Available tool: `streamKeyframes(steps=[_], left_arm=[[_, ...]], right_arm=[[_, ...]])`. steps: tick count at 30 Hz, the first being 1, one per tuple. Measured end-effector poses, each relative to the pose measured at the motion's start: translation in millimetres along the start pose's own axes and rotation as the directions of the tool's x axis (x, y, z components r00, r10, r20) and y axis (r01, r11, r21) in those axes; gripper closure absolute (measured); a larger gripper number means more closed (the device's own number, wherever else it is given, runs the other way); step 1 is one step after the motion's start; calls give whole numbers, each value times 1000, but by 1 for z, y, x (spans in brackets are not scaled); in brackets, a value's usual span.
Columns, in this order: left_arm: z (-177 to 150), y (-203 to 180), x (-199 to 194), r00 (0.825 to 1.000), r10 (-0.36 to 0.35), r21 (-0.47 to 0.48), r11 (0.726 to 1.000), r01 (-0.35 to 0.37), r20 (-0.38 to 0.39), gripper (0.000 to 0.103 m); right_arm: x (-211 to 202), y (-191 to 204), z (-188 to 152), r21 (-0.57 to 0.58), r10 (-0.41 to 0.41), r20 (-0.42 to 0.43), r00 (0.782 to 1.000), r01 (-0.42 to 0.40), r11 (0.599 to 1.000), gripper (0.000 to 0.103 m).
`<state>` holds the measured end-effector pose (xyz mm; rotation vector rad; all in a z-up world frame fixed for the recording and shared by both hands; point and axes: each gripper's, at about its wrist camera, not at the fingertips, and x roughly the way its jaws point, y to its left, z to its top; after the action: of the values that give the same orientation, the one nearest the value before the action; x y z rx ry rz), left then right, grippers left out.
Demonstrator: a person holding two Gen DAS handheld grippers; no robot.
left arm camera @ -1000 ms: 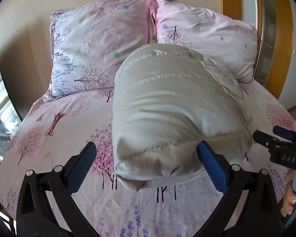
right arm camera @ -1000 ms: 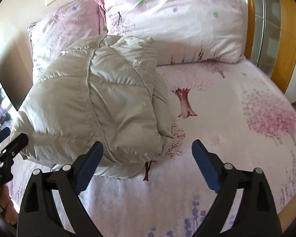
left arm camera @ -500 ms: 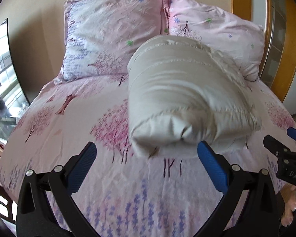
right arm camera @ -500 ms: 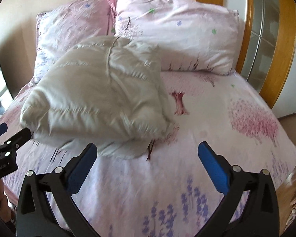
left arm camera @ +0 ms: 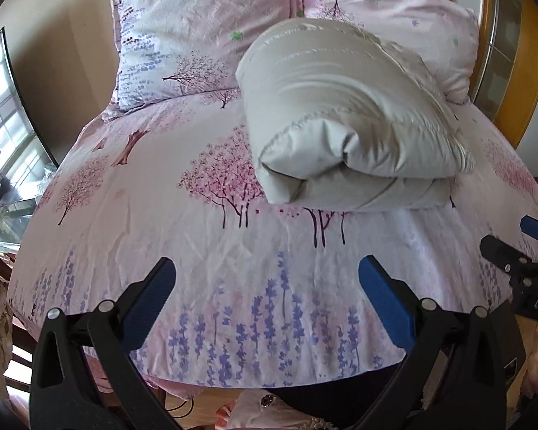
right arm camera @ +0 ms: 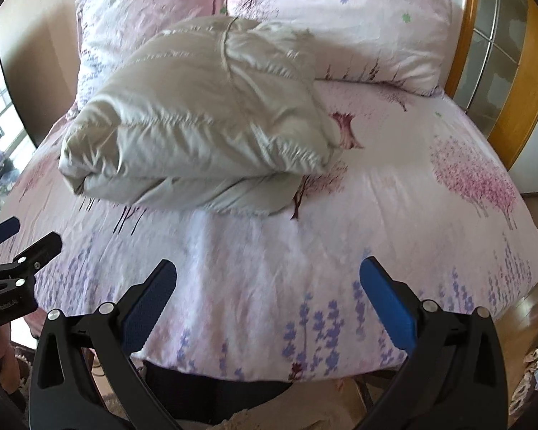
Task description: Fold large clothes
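The bed (left arm camera: 204, 251) carries the folded puffy jacket (left arm camera: 340, 125), which sits mid-mattress just in front of the pillows (right arm camera: 333, 25), long axis running toward them. Both the left gripper (left arm camera: 265, 297) and the right gripper (right arm camera: 269, 297) hang spread and empty near the foot, about equally far off, I'd say.

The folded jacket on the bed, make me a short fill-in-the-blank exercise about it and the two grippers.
1. The puffy beige jacket lies folded on the ____.
2. Behind the jacket, ____ pillows lean at the headboard.
3. The left gripper and the right gripper both have their fingers ____, holding nothing.
4. The pads on the fingers are coloured ____.

Missing words: bed; two; open; blue
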<state>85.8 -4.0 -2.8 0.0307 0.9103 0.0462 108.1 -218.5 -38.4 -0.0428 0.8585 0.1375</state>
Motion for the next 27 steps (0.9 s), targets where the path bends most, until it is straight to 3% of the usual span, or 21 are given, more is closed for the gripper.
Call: streamKeyframes(steps=[8, 27], left_arm=[[-1, -8, 6, 998, -9, 19, 1000, 10, -56, 2], [2, -7, 11, 997, -11, 12, 1000, 12, -76, 2]], right_arm=[[7, 11, -4, -47, -15, -46, 999, 13, 999, 1], [13, 6, 1, -37, -25, -64, 998, 23, 999, 1]])
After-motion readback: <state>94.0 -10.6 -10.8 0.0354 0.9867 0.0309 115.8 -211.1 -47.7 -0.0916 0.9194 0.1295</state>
